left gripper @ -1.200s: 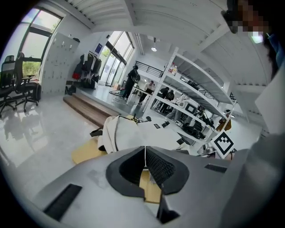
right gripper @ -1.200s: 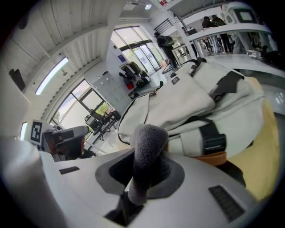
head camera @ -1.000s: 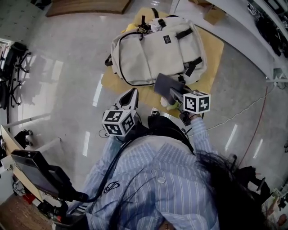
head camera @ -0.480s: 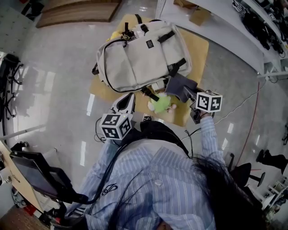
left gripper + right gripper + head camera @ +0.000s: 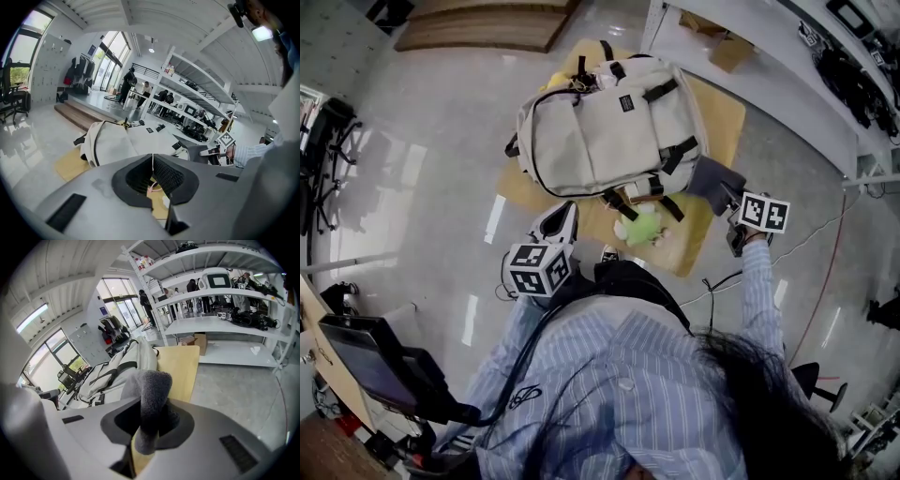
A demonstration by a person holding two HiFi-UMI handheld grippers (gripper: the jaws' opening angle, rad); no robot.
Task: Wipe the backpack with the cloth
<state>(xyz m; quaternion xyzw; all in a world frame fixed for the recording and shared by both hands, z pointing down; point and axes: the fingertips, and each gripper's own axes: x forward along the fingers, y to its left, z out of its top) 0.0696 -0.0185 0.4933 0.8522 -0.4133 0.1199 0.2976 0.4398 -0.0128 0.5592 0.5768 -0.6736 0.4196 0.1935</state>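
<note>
Right gripper [image 5: 729,194] fingers clamped on cloth [image 5: 711,176], backpack [image 5: 600,122] just left of it (right edge nearest); left gripper [image 5: 565,212] fingers together, empty.

The floor [image 5: 422,112] is grey and shiny, with bright streaks of light on it; a flat tan board [image 5: 720,117] lies on it; a brown wooden step [image 5: 478,23] sits at the far side; long white shelves [image 5: 220,324] run along 1 wall, and a cardboard box [image 5: 196,342] sits on a low shelf; tall windows [image 5: 108,70] let in daylight; the ceiling [image 5: 154,18] is white with ribs, and 1 round lamp [image 5: 151,50] glows there; a black chair [image 5: 11,96] stands by white lockers [image 5: 49,70]; people [image 5: 127,84] stand far off near the windows.
</note>
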